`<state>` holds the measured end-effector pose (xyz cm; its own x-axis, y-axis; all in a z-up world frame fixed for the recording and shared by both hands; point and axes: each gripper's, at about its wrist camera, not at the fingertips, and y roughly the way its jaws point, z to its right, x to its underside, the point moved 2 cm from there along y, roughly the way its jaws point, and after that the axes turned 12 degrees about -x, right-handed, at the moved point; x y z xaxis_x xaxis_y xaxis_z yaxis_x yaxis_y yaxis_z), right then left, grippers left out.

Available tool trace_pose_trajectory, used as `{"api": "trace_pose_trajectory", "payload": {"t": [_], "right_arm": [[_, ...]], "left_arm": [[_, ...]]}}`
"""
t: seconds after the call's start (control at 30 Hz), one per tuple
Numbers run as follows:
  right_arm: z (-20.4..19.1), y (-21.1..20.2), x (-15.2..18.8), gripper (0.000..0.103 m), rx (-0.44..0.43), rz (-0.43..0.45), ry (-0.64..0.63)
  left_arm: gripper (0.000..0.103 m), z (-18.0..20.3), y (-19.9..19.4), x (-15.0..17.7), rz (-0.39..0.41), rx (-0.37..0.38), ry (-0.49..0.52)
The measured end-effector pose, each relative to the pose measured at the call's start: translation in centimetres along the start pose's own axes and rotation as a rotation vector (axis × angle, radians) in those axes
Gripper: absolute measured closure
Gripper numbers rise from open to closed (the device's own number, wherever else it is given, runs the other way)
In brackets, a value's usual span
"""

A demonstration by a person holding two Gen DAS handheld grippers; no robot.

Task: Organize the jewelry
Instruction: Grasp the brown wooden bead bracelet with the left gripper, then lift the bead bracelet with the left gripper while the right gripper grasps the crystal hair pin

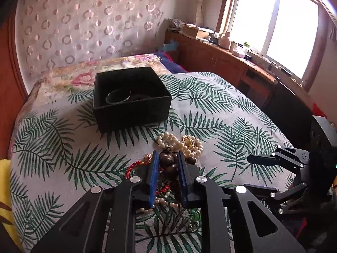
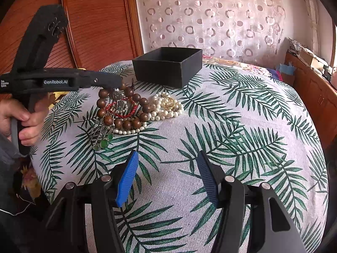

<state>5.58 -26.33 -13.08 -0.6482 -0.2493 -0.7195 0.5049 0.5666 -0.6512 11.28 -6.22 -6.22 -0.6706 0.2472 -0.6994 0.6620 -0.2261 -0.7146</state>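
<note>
A black open box (image 1: 130, 99) stands on the leaf-print bed cover, with a thin bangle (image 1: 118, 97) inside; it also shows in the right wrist view (image 2: 168, 66). In front of it lies a jewelry pile: a pearl necklace (image 1: 179, 143) (image 2: 166, 107), a gold ring piece (image 2: 168, 102), a brown wooden bead bracelet (image 1: 167, 164) (image 2: 124, 111), a red cord (image 2: 124, 113) and green stones (image 2: 103, 143). My left gripper (image 1: 167, 158) is shut on the wooden bead bracelet, part lifted off the cover (image 2: 118, 88). My right gripper (image 2: 168, 158) is open and empty, short of the pile.
The bed cover (image 2: 231, 126) curves down at its edges. A wooden cabinet (image 1: 221, 59) with clutter runs under the window at the right. A wooden headboard (image 2: 94, 21) and a patterned curtain (image 2: 210, 16) stand behind. A yellow cloth (image 1: 5, 181) lies at the left.
</note>
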Motion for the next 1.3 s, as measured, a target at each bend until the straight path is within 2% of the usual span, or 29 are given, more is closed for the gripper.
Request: {"api": "trace_pose_trajectory", "payload": {"t": [0.13,0.3,0.4,0.73,0.9,1.3], "right_arm": [[0.0,0.0,0.0,0.043,0.000,0.000,0.000],[0.0,0.0,0.0,0.043,-0.002,0.002,0.005],[0.0,0.0,0.0,0.043,-0.001,0.001,0.003],[-0.1,0.1,-0.6,0.043,-0.008,0.003,-0.006],[-0.7,0.7,-1.2,0.043,-0.027,-0.001,-0.018],[-4.5,5.4,-4.2,0.043,-0.147,-0.065,-0.074]], "left_arm": [[0.091,-0.5,0.8,0.1,-0.029,-0.031,0.003],[0.091,-1.5,1.3,1.0,-0.038,-0.025,-0.024],[0.091,-1.6,0.2,0.6,0.004,0.010,-0.039],[0.091,0.5,-5.7,-2.4,0.175,0.047,-0.037],[0.091,0.4,-8.2,-3.6,0.240,0.027,-0.035],[0.091,-3.8,-10.3,-1.5,0.266,-0.056,-0.091]]}}
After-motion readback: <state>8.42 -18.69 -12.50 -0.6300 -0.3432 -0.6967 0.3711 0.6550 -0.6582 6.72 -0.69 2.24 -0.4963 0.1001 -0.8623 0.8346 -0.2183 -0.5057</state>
